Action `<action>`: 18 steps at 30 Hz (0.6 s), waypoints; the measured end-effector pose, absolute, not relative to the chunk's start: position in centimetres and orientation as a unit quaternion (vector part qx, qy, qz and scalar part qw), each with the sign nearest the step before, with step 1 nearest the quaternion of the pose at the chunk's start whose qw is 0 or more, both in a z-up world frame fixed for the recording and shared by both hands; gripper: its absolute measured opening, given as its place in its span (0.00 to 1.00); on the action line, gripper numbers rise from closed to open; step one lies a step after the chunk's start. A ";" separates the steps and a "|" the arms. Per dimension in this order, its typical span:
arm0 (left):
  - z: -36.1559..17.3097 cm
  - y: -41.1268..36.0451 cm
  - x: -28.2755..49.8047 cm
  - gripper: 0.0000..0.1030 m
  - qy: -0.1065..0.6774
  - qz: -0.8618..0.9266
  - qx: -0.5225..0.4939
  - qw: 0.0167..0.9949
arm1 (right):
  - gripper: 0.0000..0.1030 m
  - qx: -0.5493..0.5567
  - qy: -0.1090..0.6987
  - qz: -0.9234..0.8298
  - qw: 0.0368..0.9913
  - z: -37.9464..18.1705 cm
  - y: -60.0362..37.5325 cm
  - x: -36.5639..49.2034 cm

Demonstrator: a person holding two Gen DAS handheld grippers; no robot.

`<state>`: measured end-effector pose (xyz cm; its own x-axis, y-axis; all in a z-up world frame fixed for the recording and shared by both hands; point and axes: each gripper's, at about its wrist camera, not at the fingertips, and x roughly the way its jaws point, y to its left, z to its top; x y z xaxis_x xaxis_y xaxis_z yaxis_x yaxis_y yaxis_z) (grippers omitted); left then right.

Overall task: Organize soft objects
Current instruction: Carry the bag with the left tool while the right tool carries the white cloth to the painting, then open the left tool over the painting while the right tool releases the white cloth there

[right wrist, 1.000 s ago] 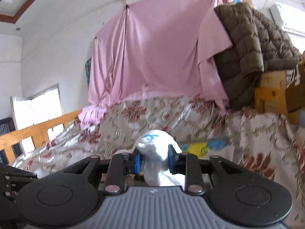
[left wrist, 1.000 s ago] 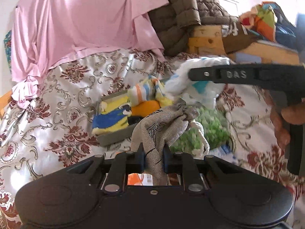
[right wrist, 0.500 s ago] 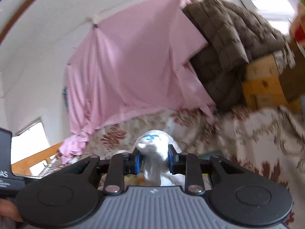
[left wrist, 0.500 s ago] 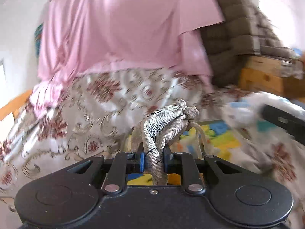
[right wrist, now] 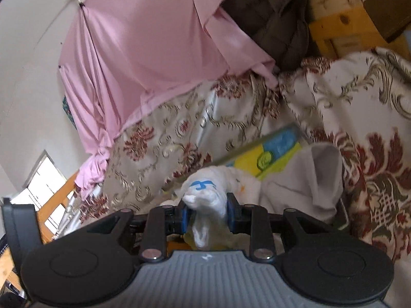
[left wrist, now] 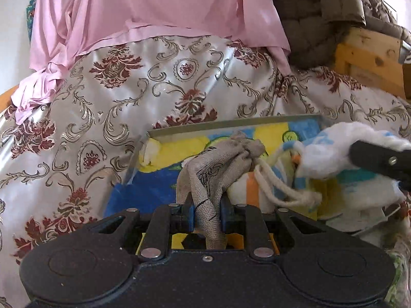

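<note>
Bunching between the clenched jaws of the left gripper (left wrist: 206,211), a beige drawstring pouch (left wrist: 218,164) juts forward; the right gripper (right wrist: 206,214) pinches a white plush toy (right wrist: 205,197), blue-marked, between its pads.

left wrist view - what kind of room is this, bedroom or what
Most likely a bedroom or home storage corner: a floral satin bedspread covers the surface, a pink sheet hangs behind it, and a brown quilted blanket is heaped on a wooden frame.

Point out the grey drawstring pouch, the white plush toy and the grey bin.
grey drawstring pouch (left wrist: 218,161), left wrist view, printed side.
white plush toy (right wrist: 205,192), right wrist view, blue-marked head.
grey bin (left wrist: 231,125), left wrist view, far rim.
</note>
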<state>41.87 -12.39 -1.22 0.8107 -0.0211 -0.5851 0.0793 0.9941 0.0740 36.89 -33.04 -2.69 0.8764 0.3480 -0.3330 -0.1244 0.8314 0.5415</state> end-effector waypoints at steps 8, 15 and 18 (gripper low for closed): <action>-1.8 -12.2 41.7 0.21 0.327 -0.033 0.050 0.943 | 0.33 0.251 0.258 0.120 0.925 -3.6 -32.2 37.6; -1.2 -11.9 41.5 0.30 0.326 -0.030 0.043 0.944 | 0.50 0.229 0.241 0.110 0.937 -2.9 -32.0 36.9; -0.9 -11.7 41.3 0.36 0.323 -0.027 0.039 0.945 | 0.55 0.217 0.237 0.106 0.941 -2.7 -31.9 36.7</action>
